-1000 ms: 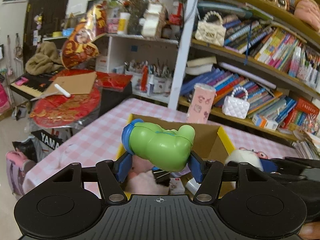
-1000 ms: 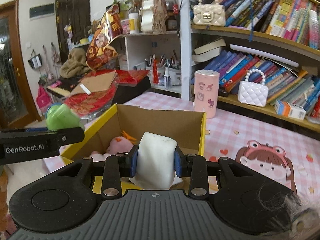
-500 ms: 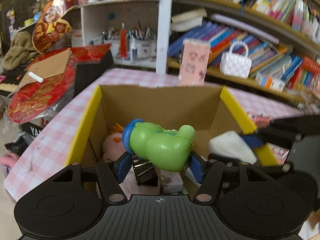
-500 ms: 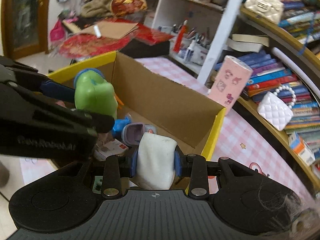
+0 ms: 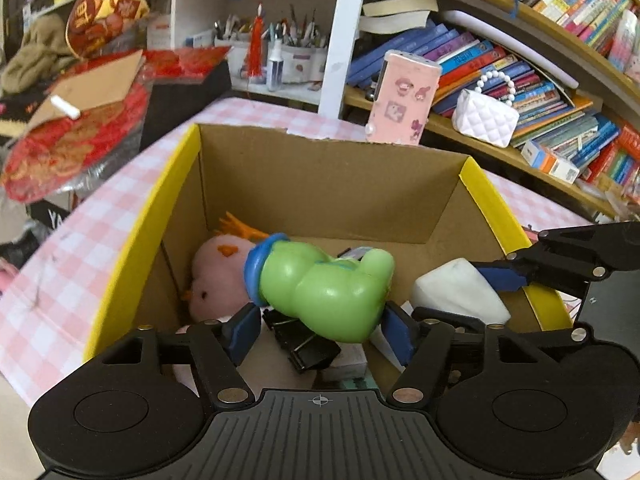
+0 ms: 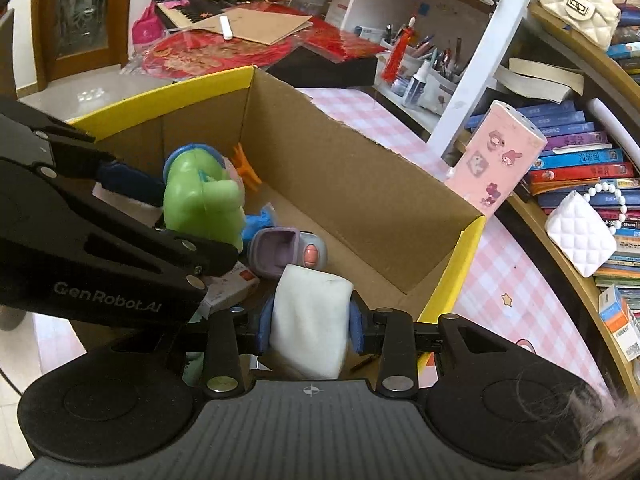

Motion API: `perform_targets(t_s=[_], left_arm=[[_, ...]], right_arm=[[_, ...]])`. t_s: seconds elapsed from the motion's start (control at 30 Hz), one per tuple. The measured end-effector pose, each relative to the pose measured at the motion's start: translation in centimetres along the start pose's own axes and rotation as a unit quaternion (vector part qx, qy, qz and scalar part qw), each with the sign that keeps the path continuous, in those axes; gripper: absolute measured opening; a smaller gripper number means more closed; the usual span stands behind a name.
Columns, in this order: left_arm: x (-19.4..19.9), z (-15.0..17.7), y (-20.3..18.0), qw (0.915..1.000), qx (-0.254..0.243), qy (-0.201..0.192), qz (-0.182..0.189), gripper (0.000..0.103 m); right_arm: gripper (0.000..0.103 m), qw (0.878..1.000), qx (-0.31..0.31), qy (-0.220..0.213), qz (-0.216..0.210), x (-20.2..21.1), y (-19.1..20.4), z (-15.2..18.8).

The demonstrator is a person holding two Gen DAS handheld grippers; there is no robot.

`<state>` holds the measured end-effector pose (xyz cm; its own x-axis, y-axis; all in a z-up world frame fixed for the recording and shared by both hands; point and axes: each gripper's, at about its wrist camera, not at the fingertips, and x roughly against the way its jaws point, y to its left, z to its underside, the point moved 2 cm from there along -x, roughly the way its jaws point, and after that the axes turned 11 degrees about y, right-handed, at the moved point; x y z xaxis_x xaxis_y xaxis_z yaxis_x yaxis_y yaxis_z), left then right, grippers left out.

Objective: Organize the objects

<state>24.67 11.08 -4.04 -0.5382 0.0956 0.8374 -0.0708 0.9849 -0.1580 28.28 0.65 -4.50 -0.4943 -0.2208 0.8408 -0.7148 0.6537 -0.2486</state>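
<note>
Both my loads have come over the cardboard box (image 5: pixel 492 204) within the last second, left gripper (image 5: pixel 320 330) clamping the green toy (image 5: pixel 324 292), right gripper (image 6: pixel 310 326) clamping the white block (image 6: pixel 310 324), so I judge release is next.

Glossy plastic green toy (image 5: pixel 324 288) – matt cardboard box (image 5: pixel 320 184), soft white foam blk (image 6: pixel 310 328).

Right gripper (image 6: pixel 311 330) clamps white sponge block (image 6: pixel 310 322) over cardboard box (image 6: pixel 360 196) near corner. Left gripper (image 6: pixel 188 220) enters from left, pinching green toy (image 6: pixel 202 204) inside box. Purple toy (image 6: pixel 286 252) lies on box floor between them
</note>
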Motion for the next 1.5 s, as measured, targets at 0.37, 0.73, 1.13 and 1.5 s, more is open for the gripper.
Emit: perform_targets(t_s=[0.37, 0.73, 1.13, 1.5], left_arm=[[1.6, 0.2, -0.1, 0.9988, 0.014, -0.020, 0.042, 0.087], [5.5, 0.6, 0.0, 0.9942, 0.024, -0.073, 0.075, 0.096], [8.7, 3.9, 0.0, 0.9950, 0.000, -0.087, 0.049, 0.097], [11.4, 8.2, -0.9, 0.9929, -0.026, -0.116, 0.003, 0.097]], right_arm=[[0.042, 1.000, -0.018, -0.011, 0.012, 0.5, -0.1, 0.1], [0.063, 0.990, -0.092, -0.083, 0.066, 6.1, 0.3, 2.9], [0.063, 0.972, -0.195, -0.102, 0.085, 9.4, 0.8, 5.8], [0.065, 0.939, -0.301, -0.101, 0.133, 12.5, 3.7, 10.1]])
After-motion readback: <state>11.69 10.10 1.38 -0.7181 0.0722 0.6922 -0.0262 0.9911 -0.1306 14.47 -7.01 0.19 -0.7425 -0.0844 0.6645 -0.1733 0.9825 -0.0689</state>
